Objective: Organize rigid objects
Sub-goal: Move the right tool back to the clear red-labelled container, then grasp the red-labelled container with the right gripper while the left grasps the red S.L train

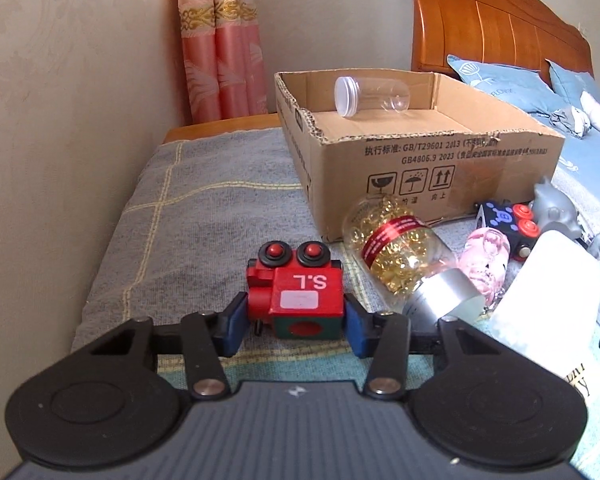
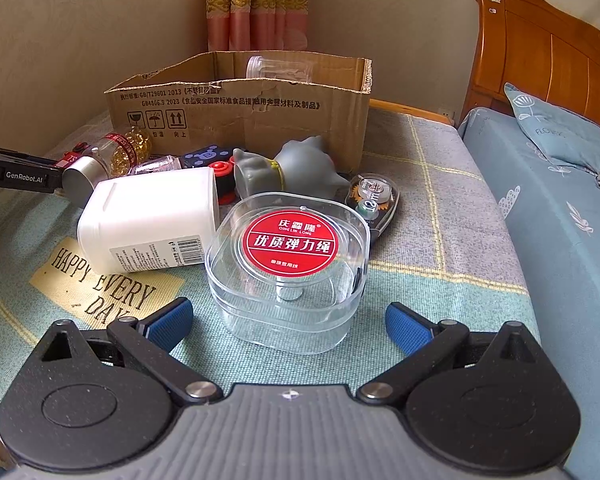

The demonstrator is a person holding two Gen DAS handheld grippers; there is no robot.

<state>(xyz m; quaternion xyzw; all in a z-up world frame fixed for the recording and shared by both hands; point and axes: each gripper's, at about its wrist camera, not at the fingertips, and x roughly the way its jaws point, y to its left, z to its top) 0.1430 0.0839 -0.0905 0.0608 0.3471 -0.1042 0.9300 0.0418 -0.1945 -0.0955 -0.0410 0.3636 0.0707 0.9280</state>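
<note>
My left gripper (image 1: 295,320) is shut on a red toy train block (image 1: 298,286) marked "S.L", held low over the cloth. Ahead stands an open cardboard box (image 1: 420,160) with a clear plastic jar (image 1: 370,95) lying inside. My right gripper (image 2: 288,322) is open, its blue pads either side of a clear plastic case with a red round label (image 2: 288,260), not touching it. The box also shows in the right wrist view (image 2: 240,116).
On the cloth lie a jar of gold capsules (image 1: 396,248), a pink clear toy (image 1: 486,264), a dark blue train block (image 1: 504,220), a white bottle (image 2: 152,220), a grey animal figure (image 2: 292,168) and a tape dispenser (image 2: 374,200). A wall is left, a bed (image 2: 560,200) right.
</note>
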